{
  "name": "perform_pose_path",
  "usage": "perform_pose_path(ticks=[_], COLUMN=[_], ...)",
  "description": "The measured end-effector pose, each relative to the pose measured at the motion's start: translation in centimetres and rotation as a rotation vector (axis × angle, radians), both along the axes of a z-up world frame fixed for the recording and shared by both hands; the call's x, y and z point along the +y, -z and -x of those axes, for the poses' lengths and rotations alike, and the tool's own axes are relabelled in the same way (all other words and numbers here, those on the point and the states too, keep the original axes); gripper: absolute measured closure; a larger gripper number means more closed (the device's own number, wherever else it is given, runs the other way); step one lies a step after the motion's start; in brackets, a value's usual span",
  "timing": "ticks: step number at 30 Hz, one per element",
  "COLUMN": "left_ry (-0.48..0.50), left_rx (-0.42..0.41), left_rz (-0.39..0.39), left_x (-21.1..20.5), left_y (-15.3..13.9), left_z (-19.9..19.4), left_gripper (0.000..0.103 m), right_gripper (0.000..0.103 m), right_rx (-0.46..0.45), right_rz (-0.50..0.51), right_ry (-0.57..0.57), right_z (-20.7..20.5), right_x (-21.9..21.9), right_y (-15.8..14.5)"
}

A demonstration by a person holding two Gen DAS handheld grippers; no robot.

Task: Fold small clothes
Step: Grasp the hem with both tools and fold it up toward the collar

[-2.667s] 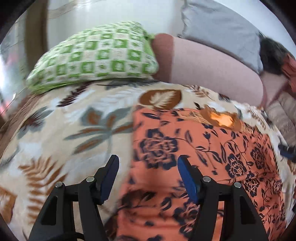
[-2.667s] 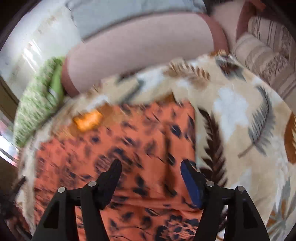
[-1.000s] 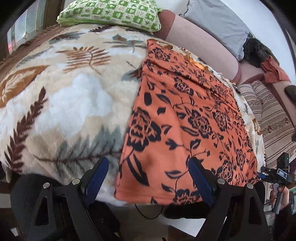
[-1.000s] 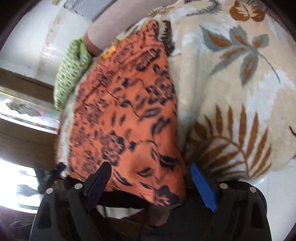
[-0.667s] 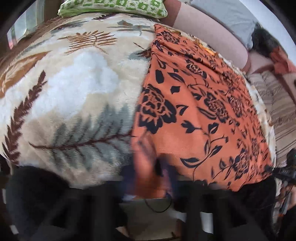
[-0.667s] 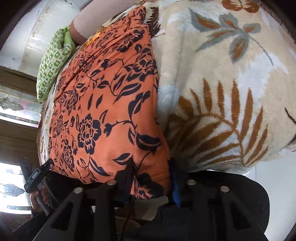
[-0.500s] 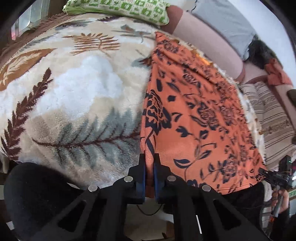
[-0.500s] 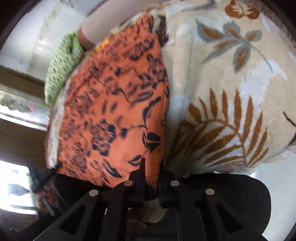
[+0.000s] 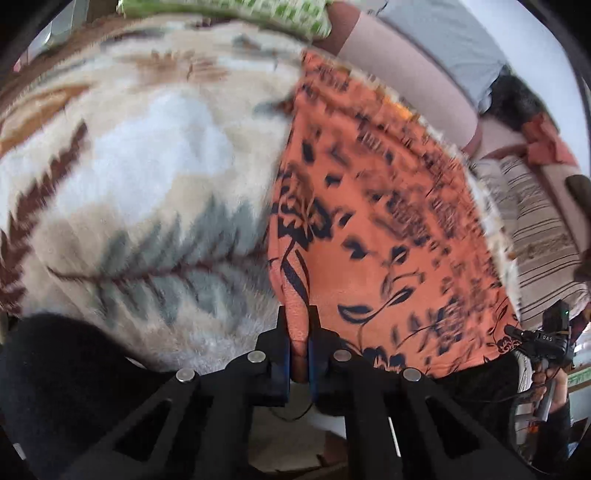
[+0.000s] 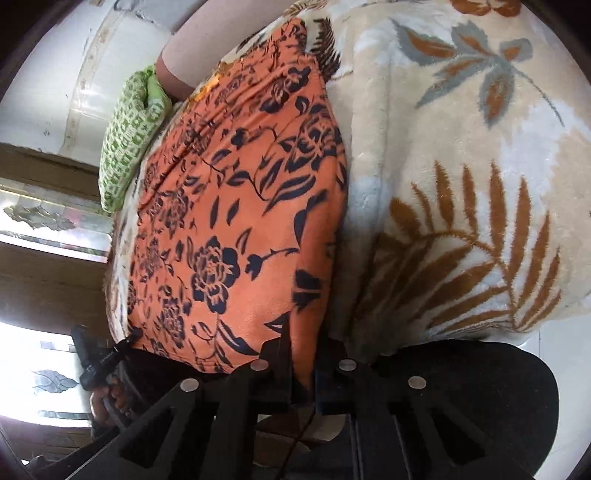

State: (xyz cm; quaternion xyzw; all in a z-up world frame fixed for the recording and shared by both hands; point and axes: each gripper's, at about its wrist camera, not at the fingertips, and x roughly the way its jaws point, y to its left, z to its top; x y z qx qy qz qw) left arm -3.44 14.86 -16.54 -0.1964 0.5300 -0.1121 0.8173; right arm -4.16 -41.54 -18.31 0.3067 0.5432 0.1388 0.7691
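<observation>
An orange garment with a dark floral print lies spread flat on a leaf-patterned fleece blanket. My left gripper is shut on the garment's near left corner at the blanket's front edge. My right gripper is shut on the near right corner. Each view shows the other gripper at the opposite corner: the right one in the left wrist view, the left one in the right wrist view, held by a hand.
A green checked pillow and a pink bolster lie at the far end. A striped cushion sits to the right of the blanket. A black seat is under my right gripper.
Both grippers stood open around the garment's near corners a second ago. Both have since closed on those corners, and the pinched fabric is drawn up between the jaws.
</observation>
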Motion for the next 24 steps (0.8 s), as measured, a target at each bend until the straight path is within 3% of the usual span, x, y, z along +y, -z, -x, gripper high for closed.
perform_pose_path(ticks=[4, 6, 10, 17, 24], left_ry=[-0.013, -0.031, -0.047, -0.024, -0.02], left_rx=[-0.072, -0.03, 0.055, -0.1, -0.035], left_rz=[0.054, 0.051, 0.029, 0.075, 0.069], left_x=[0.8, 1.0, 0.9, 0.8, 0.5], left_y=[-2.7, -1.8, 0.5, -4.6, -3.6], left_z=[-0.3, -0.8, -1.3, -2.9, -4.0], left_gripper=[0.096, 0.096, 0.096, 0.096, 0.096], right_gripper=[0.095, 0.095, 0.095, 0.095, 0.095], right_rx=[-0.08, -0.089, -0.008, -0.176, -0.161], right_rz=[-0.126, -0.155, -0.194, -0.279, -0.309], right_ry=[0.064, 0.094, 0.128, 0.127, 0.114], right_z=[0.5, 0.6, 0.9, -0.7, -3.3], right_x=[-1.9, -2.5, -2.9, -4.1, -4.2], right_y=[-2.1, -1.9, 1.3, -2.9, -2.2])
